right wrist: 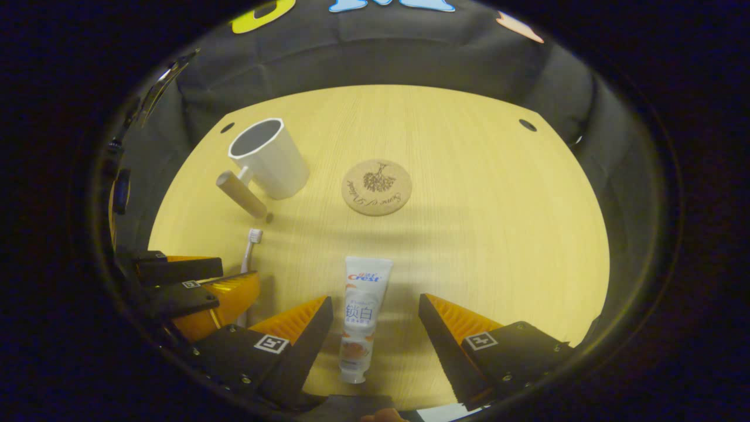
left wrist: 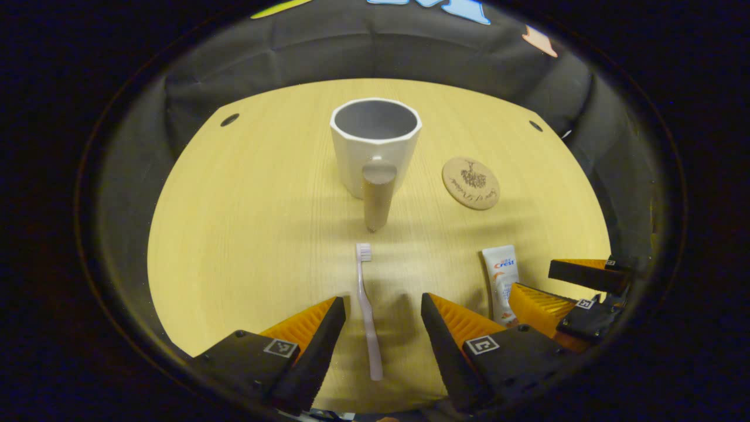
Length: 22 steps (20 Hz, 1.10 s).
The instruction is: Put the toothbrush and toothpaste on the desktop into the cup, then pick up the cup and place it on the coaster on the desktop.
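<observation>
1. Two tools are hovering low over a pale wood-grain counter (left wrist: 234, 205). The left tool (left wrist: 383, 313) is spreading its ribbed orange fingers either side of a slim lilac toothbrush (left wrist: 368, 310) lying flat.
2. The right tool (right wrist: 375, 313) is likewise standing apart around a glossy white toothpaste (right wrist: 360, 316) tube.
3. Beyond, a faceted white cup (left wrist: 375, 143) with a wooden peg handle is standing beside a round cork coaster (left wrist: 470, 183).
4. The left gripper view is showing the right tool beside the tube.

White cup (left wrist: 375, 143), pale lilac toothbrush (left wrist: 368, 310), white toothpaste (right wrist: 361, 313) with blue and orange print, tan coaster (right wrist: 377, 187) with dark drawing, yellow wood-grain table (right wrist: 480, 234).
</observation>
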Each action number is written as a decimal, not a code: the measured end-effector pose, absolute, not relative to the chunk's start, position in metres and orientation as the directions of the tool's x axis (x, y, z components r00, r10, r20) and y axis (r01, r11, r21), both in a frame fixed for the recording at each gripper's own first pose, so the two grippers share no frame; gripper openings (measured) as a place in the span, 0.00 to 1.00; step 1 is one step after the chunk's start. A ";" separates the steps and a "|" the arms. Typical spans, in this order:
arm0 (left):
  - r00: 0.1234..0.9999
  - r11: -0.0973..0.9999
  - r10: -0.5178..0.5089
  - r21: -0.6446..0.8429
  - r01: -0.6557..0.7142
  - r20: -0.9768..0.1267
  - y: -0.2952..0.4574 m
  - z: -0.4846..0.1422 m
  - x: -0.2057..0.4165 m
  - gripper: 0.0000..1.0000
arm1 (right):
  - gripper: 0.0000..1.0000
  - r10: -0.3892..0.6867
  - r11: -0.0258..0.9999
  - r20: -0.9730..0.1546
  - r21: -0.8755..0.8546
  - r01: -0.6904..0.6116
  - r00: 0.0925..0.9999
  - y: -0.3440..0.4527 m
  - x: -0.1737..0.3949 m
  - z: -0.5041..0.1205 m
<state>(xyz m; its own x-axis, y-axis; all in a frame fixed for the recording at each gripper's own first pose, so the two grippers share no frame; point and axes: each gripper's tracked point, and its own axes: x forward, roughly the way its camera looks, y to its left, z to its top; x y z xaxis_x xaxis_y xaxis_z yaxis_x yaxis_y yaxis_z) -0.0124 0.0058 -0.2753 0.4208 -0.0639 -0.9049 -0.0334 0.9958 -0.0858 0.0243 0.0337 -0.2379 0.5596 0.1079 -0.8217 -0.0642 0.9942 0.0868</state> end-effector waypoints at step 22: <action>0.267 0.999 -0.019 -0.027 -0.028 -0.964 0.013 -0.306 -0.024 0.38 | 0.58 0.091 0.996 -0.925 0.084 -0.036 0.368 0.025 0.017 -0.272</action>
<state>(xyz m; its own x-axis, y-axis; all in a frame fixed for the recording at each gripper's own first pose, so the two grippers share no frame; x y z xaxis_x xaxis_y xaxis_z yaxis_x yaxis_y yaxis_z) -0.0238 0.0133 -0.3057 0.2667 -0.0185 -0.9636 -0.0279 0.9992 -0.0269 0.0175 0.0254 -0.2724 0.3677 0.0912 -0.9255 -0.0364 0.9958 0.0837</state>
